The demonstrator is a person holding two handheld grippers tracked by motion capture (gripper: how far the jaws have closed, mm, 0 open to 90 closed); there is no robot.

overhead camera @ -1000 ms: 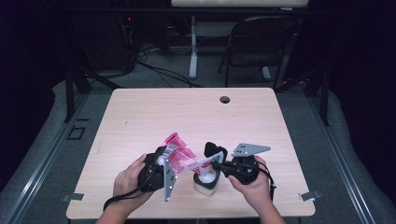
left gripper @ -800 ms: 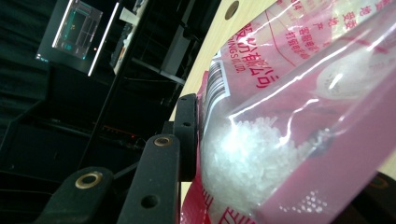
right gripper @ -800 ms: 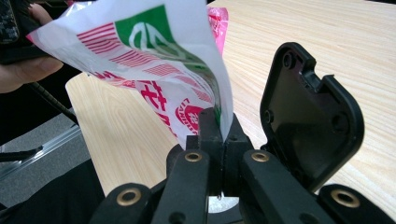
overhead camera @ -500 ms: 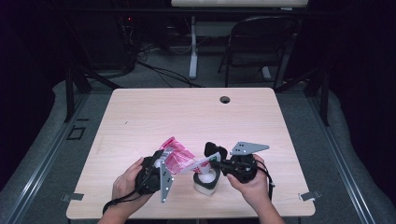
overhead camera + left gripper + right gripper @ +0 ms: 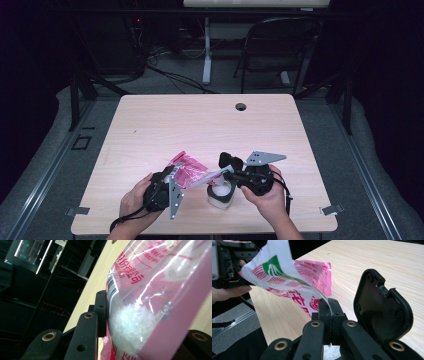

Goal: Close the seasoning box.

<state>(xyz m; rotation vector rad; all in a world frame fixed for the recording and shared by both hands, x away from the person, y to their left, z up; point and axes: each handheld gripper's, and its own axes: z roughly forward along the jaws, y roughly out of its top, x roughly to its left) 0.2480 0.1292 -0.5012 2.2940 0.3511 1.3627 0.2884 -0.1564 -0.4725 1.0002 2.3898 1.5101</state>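
In the high view, the pink bag (image 5: pixel 187 172) is stretched left to right at the lower middle, over a white tub (image 5: pixel 221 195).

In the left gripper view, its filled end is squeezed by the left gripper (image 5: pixel 140 322).

In the right gripper view, its thin edge is pinched by the right gripper (image 5: pixel 329 308).

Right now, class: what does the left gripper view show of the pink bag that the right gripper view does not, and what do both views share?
The left gripper view alone shows white grains heaped inside the pink bag, and a barcode by the left gripper. The right gripper view alone shows the right gripper pinching the bag's thin edge, a green mark, and a black lid. Both show the bag with red print, gripped, above the wooden table.
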